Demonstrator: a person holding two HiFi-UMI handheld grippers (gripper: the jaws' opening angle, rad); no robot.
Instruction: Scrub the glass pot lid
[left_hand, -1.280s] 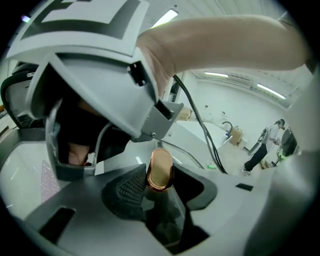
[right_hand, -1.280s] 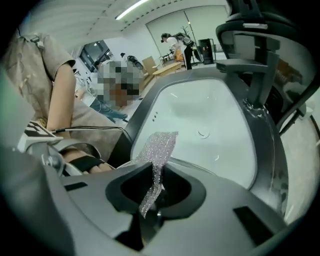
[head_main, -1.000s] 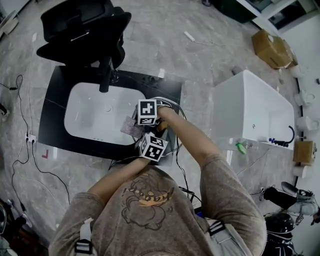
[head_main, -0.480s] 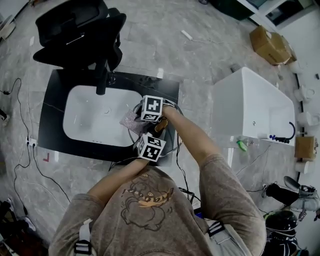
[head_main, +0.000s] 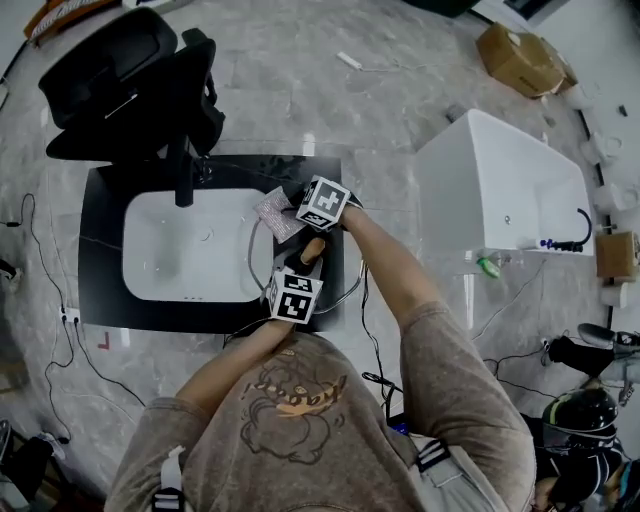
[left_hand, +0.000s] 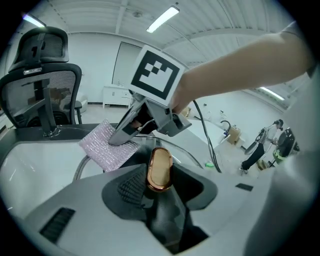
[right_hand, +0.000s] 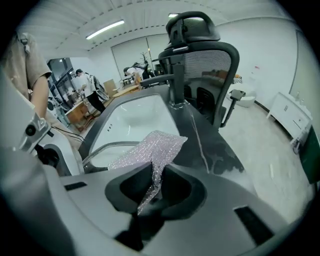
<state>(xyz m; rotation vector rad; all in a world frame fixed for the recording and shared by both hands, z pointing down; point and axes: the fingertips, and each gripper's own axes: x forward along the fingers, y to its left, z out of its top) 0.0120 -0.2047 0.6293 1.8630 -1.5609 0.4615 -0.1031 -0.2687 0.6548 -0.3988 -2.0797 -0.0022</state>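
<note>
The round glass pot lid (head_main: 252, 250) was held at the right end of the white sink (head_main: 170, 250) in the black worktop (head_main: 100, 290). Its copper-coloured oval knob (left_hand: 159, 167) was clamped by the left hand-held gripper (left_hand: 159, 186). A glittery silver scrubbing pad (right_hand: 155, 145) was pinched in the right hand-held gripper (right_hand: 152, 187), near the lid's far edge.

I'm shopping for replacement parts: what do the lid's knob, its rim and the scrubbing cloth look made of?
The knob: glossy tan face with a coppery edge, probably coated metal or plastic. The rim: smooth bright grey band, seemingly steel. The cloth: thin pinkish mesh that glitters, likely metallic-thread fibre.
</note>
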